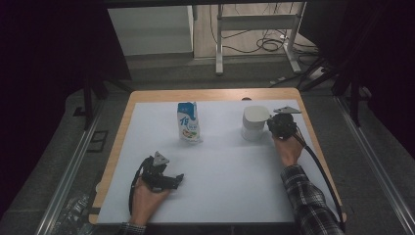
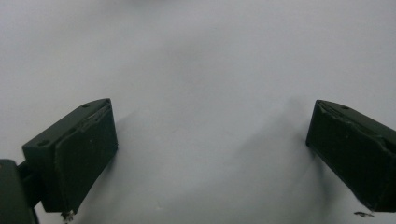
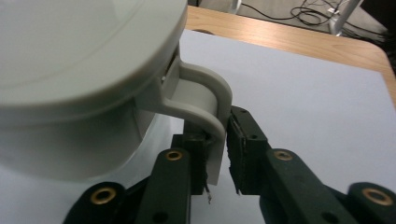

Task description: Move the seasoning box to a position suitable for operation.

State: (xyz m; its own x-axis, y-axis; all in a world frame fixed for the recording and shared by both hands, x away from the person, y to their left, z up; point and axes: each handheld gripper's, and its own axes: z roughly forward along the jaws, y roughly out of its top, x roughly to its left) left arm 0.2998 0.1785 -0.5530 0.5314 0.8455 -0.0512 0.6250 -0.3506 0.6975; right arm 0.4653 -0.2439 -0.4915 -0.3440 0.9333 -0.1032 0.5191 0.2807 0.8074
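Up close, right gripper (image 3: 217, 158) clamps mug (image 3: 84, 79) handle (image 3: 205, 100); left gripper (image 2: 210, 154) gapes empty on table (image 2: 201, 60).

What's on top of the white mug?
A white lid covers the mug, so its inside can't be seen. The right gripper has the mug's handle between its jaws.

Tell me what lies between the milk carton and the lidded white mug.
Nothing: in the high view the stretch of white table cover between the milk carton and the lidded white mug is bare.
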